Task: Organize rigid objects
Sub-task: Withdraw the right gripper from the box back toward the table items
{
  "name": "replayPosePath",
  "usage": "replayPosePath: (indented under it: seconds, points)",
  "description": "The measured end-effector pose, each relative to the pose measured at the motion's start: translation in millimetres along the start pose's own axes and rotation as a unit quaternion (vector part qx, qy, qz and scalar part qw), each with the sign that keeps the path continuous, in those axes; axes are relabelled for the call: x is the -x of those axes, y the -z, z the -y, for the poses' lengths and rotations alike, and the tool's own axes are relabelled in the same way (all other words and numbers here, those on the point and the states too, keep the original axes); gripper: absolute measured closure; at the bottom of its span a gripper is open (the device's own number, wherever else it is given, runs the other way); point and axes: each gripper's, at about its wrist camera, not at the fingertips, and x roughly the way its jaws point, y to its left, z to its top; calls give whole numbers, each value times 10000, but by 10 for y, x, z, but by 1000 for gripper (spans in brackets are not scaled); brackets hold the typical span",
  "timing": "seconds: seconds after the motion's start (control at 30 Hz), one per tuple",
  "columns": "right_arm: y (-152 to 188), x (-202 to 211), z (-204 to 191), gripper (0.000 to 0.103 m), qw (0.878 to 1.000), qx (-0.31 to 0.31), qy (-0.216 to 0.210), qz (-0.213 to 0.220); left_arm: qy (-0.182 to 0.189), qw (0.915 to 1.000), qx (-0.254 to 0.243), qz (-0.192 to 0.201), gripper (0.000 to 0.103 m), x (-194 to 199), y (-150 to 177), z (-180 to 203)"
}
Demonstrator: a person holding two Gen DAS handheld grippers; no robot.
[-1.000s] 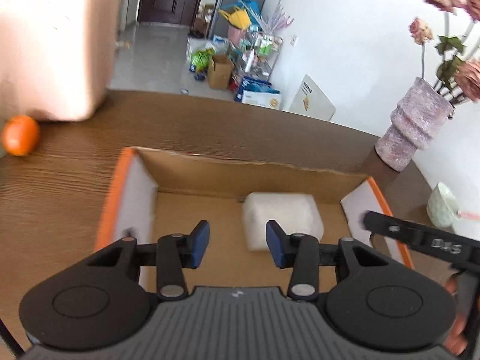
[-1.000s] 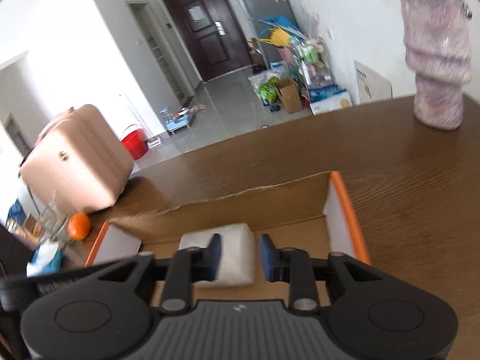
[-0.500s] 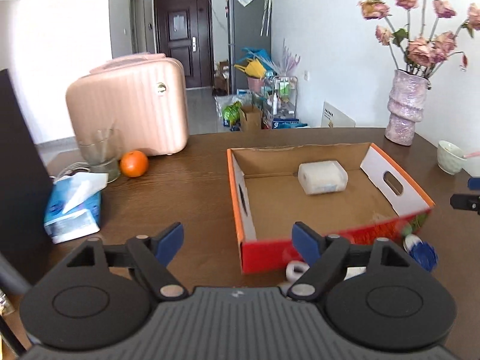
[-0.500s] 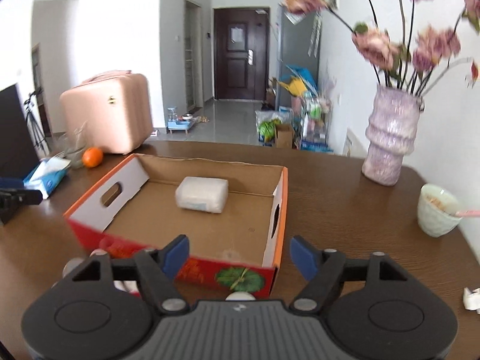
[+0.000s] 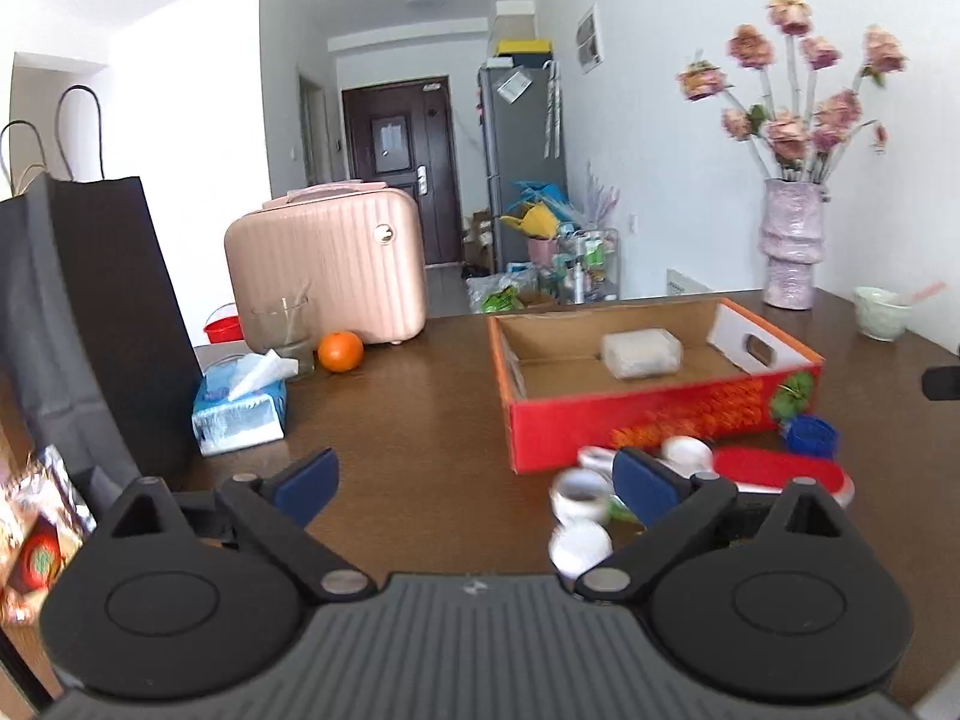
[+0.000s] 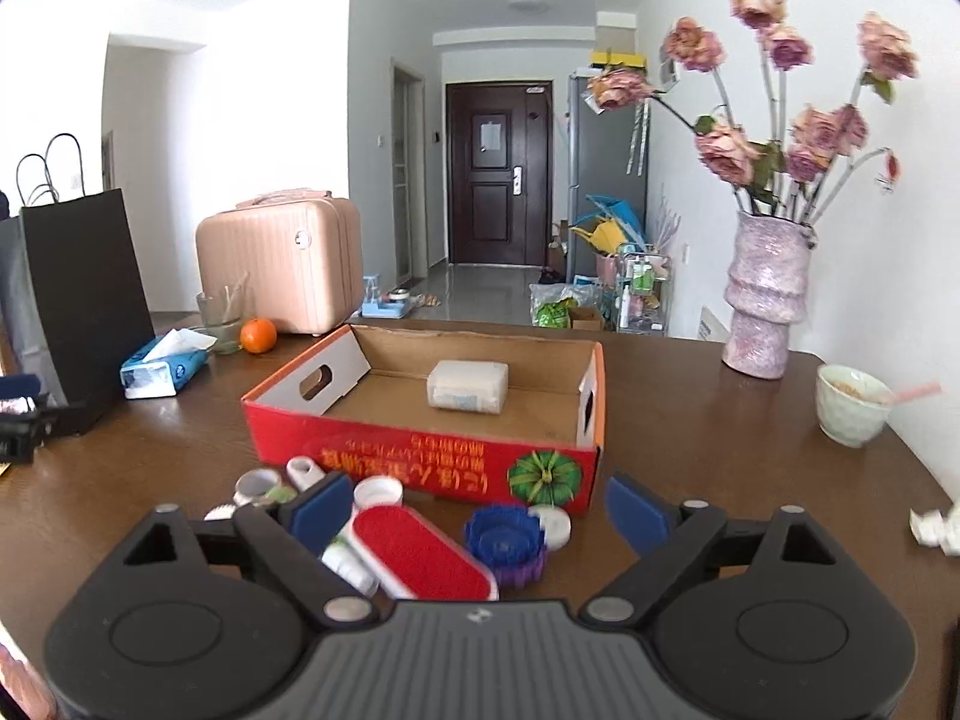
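Observation:
A red cardboard box (image 6: 420, 462) (image 5: 630, 420) stands open on the brown table, with a white rectangular block (image 6: 468, 384) (image 5: 642, 352) lying inside. In front of the box lie several small items: a red oval brush (image 6: 420, 552) (image 5: 780, 468), a blue and purple ridged cap (image 6: 507, 537) (image 5: 811, 435), white caps (image 6: 378, 491) and small white rings (image 5: 579, 495). My left gripper (image 5: 474, 480) is open and empty, left of these items. My right gripper (image 6: 480, 510) is open and empty, just above the brush and cap.
A pink suitcase (image 6: 279, 264), an orange (image 6: 258, 335), a glass (image 6: 219, 315), a tissue pack (image 6: 159, 369) and a black paper bag (image 6: 72, 300) stand at the left. A vase with flowers (image 6: 765, 294) and a pale bowl (image 6: 852, 405) stand at the right.
Both grippers have pulled back from above the box and opened wide. The white block stays in the box. The small items in front of the box have come into view.

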Motion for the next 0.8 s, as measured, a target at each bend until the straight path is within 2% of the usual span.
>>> replayPosePath:
  seconds: [0.1, 0.2, 0.33, 0.47, 0.53, 0.6, 0.8]
  points:
    - [245, 240, -49, 9, 9999, -143, -16, 85, 91, 9996, -20, 275, 0, 334, 265, 66]
    - [519, 480, -135, 8, 9996, -194, 44, 219, 2, 9985, -93, 539, 0, 615, 518, 119]
    - [969, 774, -245, 6, 9984, -286, 131, 462, 214, 9986, 352, 322, 0, 819, 819, 21]
    - [1377, 933, -414, 2, 9944, 213, 680, 785, 343, 9982, 470, 120, 0, 888, 1016, -23]
    - [1476, 959, -486, 1, 9941, 394, 708, 726, 356, 9986, 381, 74, 0, 876, 1056, 2]
    - [1514, 955, -499, 0, 9957, 401, 520, 657, 318, 9990, 301, 77, 0, 851, 1061, 37]
    - [1471, 872, -545, 0, 9977, 295, 236, 561, 306, 9991, 276, -68, 0, 704, 1051, 88]
